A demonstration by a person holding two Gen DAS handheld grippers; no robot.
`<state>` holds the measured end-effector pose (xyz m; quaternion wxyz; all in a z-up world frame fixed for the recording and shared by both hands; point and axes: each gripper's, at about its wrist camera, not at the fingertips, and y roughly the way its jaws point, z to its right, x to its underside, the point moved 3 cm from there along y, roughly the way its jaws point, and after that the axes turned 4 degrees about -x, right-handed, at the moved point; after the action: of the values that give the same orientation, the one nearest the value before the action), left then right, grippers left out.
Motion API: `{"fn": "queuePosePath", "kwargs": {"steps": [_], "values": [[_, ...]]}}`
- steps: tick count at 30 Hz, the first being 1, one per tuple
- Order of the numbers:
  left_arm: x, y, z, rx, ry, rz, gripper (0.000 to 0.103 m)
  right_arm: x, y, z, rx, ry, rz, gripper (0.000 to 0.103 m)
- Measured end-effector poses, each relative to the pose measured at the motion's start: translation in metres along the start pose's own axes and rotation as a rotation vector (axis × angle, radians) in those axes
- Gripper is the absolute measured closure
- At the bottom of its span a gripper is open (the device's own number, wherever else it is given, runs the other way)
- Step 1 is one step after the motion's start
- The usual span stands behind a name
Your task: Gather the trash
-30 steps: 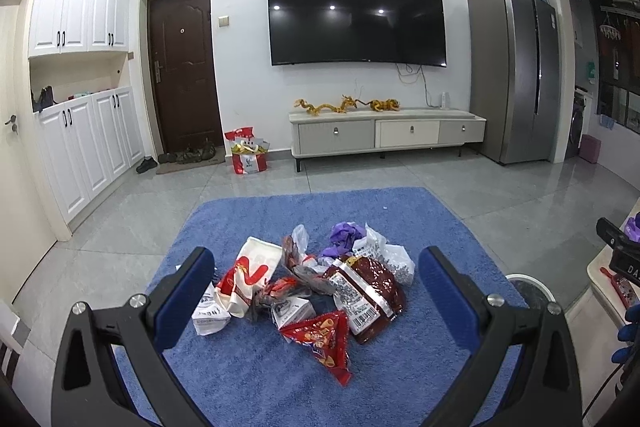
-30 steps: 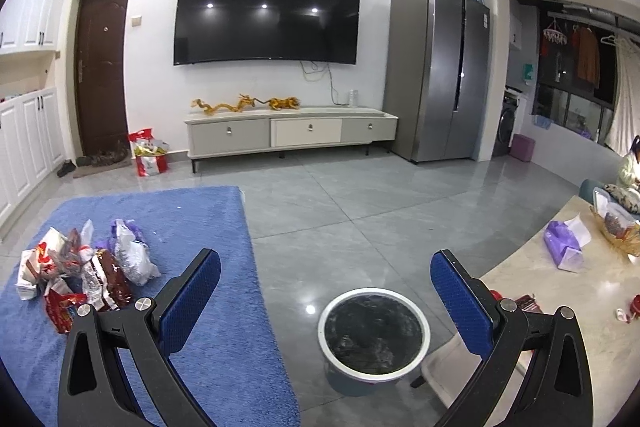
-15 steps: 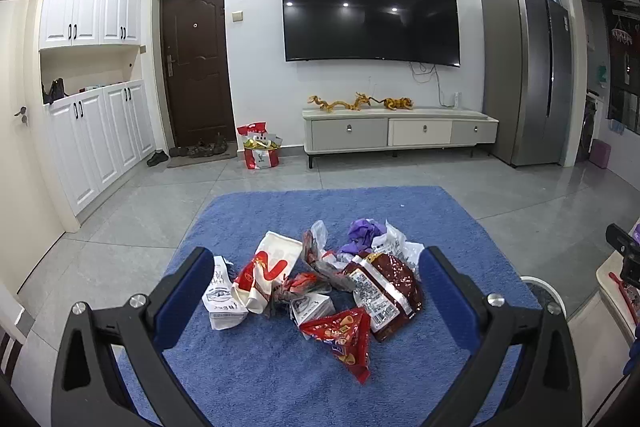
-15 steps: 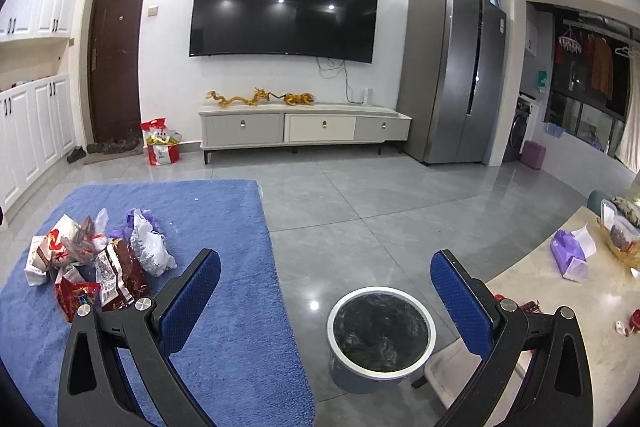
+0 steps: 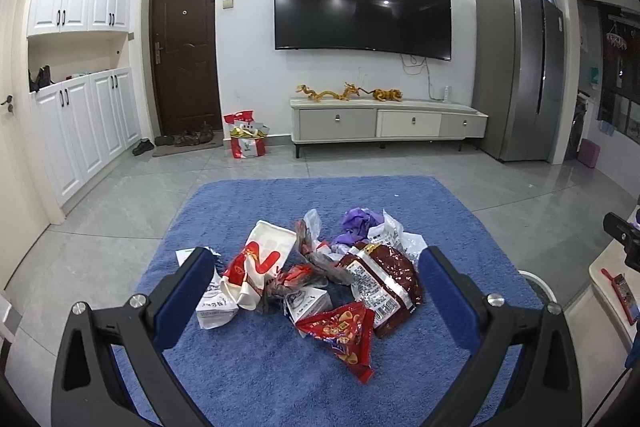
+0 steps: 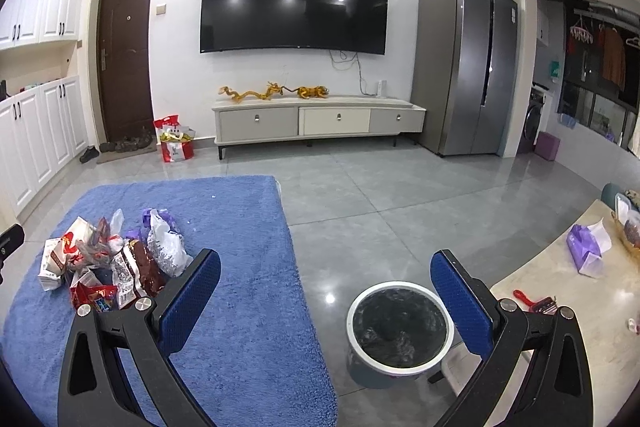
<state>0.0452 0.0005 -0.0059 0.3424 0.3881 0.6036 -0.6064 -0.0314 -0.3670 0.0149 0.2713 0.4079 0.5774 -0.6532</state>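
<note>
A heap of trash lies on the blue rug (image 5: pixel 248 379): a dark red snack bag (image 5: pixel 386 285), a red chip packet (image 5: pixel 344 331), a white and red bag (image 5: pixel 260 263), small white cartons (image 5: pixel 214 307) and a purple glove (image 5: pixel 358 221). My left gripper (image 5: pixel 316 281) is open and empty, above the heap's near side. My right gripper (image 6: pixel 326 287) is open and empty over the grey floor. A white-rimmed bin with a black liner (image 6: pixel 400 331) stands below it to the right. The heap also shows in the right wrist view (image 6: pixel 116 259) at the left.
A low beige table (image 6: pixel 568 307) at the right holds a purple tissue pack (image 6: pixel 586 251) and a small red tool (image 6: pixel 528 299). A TV cabinet (image 5: pixel 384 123), a fridge (image 5: pixel 520 71), white cupboards (image 5: pixel 80 123) and a red bag (image 5: pixel 246 143) line the far walls.
Both views have swung left and tipped down a little. The trash heap sits nearer and lower between my left fingers. The bin has shifted right in the right wrist view. Both grippers stayed open.
</note>
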Motion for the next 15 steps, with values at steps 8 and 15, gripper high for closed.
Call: {"fn": "queuePosePath", "kwargs": {"steps": [8, 15], "values": [[-0.002, 0.029, -0.012, 0.071, -0.006, -0.027, 0.000, -0.007, 0.001, -0.025, -0.004, -0.036, -0.029, 0.003], [-0.001, 0.051, -0.020, 0.104, 0.003, -0.055, 0.001, -0.006, 0.011, -0.044, -0.111, -0.033, -0.087, 0.015]]}}
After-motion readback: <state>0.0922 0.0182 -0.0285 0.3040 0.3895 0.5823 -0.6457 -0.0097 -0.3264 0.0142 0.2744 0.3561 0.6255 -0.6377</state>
